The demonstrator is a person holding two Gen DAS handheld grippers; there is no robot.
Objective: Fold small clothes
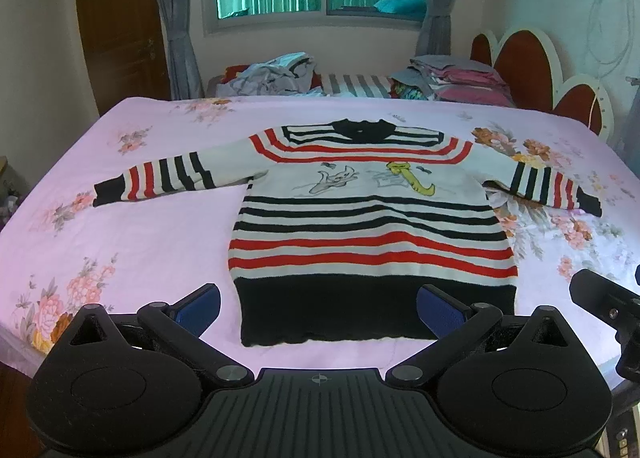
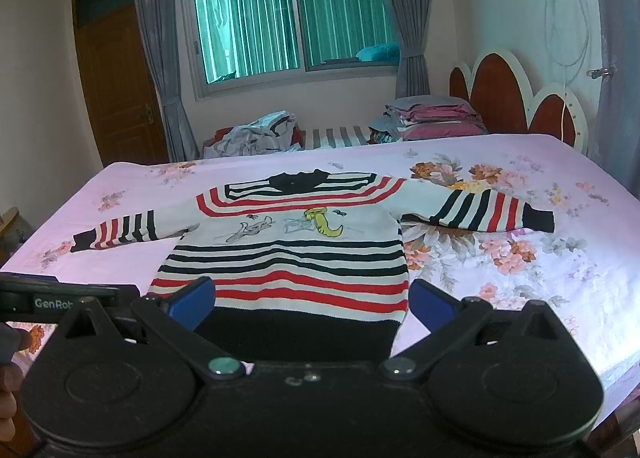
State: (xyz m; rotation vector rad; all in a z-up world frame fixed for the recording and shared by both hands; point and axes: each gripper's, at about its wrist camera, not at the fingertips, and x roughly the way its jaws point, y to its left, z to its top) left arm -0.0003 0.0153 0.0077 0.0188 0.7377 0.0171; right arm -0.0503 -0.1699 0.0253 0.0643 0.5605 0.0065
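Note:
A small striped sweater (image 1: pixel 360 226), white with black and red bands and a cartoon print, lies flat and face up on the bed, both sleeves spread out; it also shows in the right wrist view (image 2: pixel 296 258). My left gripper (image 1: pixel 318 308) is open and empty, just in front of the black hem. My right gripper (image 2: pixel 312 304) is open and empty, over the hem's near edge. The right gripper's body shows at the right edge of the left wrist view (image 1: pixel 604 298).
The bed has a pink floral sheet (image 1: pixel 120 226). A loose heap of clothes (image 1: pixel 272 74) and a folded stack (image 1: pixel 452 78) lie beyond the far edge. A red and white headboard (image 1: pixel 540 70) stands at the right.

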